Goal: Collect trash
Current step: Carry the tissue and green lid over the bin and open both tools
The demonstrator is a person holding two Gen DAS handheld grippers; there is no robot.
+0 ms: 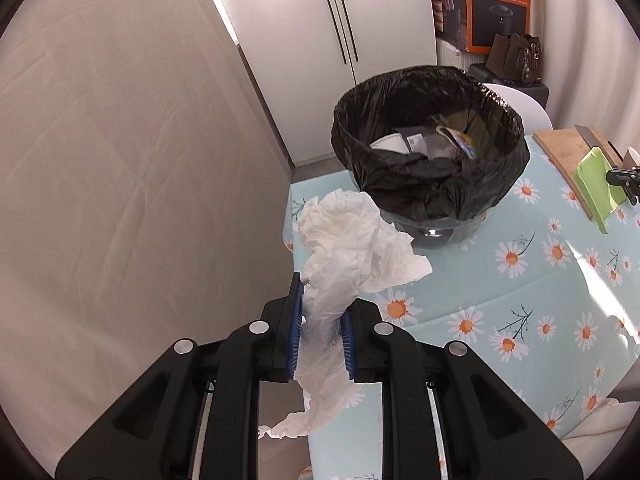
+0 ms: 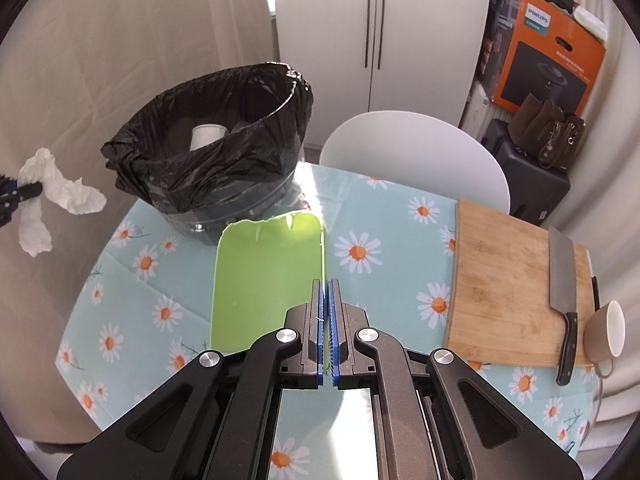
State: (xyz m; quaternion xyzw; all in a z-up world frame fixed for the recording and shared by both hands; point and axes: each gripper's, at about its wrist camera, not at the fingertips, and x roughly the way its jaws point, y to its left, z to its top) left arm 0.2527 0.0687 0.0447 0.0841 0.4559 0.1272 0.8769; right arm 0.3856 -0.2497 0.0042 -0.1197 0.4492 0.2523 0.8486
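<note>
My left gripper [image 1: 320, 312] is shut on a crumpled white tissue [image 1: 352, 248] and holds it in the air at the table's left edge, short of the trash bin [image 1: 428, 184]. The bin has a black bag and holds a white cup and wrappers. In the right wrist view the tissue [image 2: 60, 192] hangs left of the bin [image 2: 208, 168]. My right gripper [image 2: 325, 292] is shut on the edge of a green plastic tray [image 2: 268, 280], held over the table in front of the bin. The tray also shows in the left wrist view [image 1: 596, 184].
The table has a light-blue daisy cloth [image 2: 380, 256]. A wooden cutting board [image 2: 508, 288] with a cleaver [image 2: 562, 300] lies at the right, with a beige cup [image 2: 606, 332] beside it. A white chair [image 2: 416, 160] stands behind the table. A curtain [image 1: 120, 160] hangs at the left.
</note>
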